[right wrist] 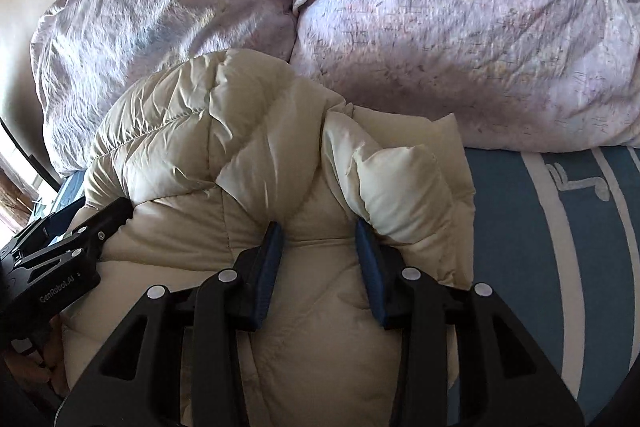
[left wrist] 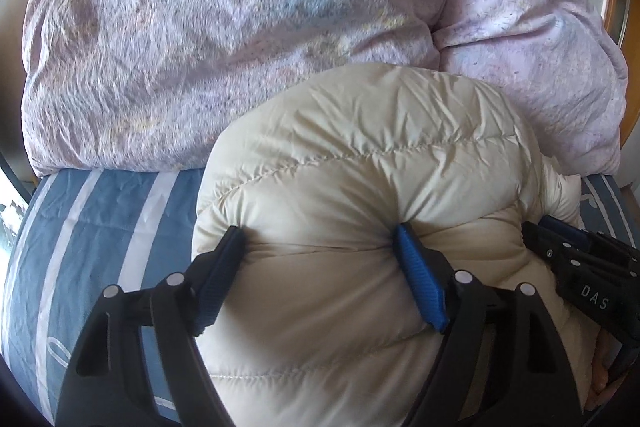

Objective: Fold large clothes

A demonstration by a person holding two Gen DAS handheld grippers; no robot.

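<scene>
Cream quilted puffer jacket [left wrist: 360, 167], bundled near the front edge of the blue white-striped bed sheet [left wrist: 100, 219]. Left gripper [left wrist: 320, 247] spread wide, pads dug into padding; right gripper [right wrist: 318, 239] pinching a puffy fold. Probably light, soft, slippery; best gripped along stitched seams. Behind, lilac duvet [right wrist: 460, 27].

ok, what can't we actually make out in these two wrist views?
- Left wrist view: the cream puffer jacket runs off the bottom edge, near part hidden by the left claw.
- Right wrist view: jacket underside and how many layers are folded, hidden by its own bulk.
- Both views: the lilac duvet's print, blurred.
</scene>
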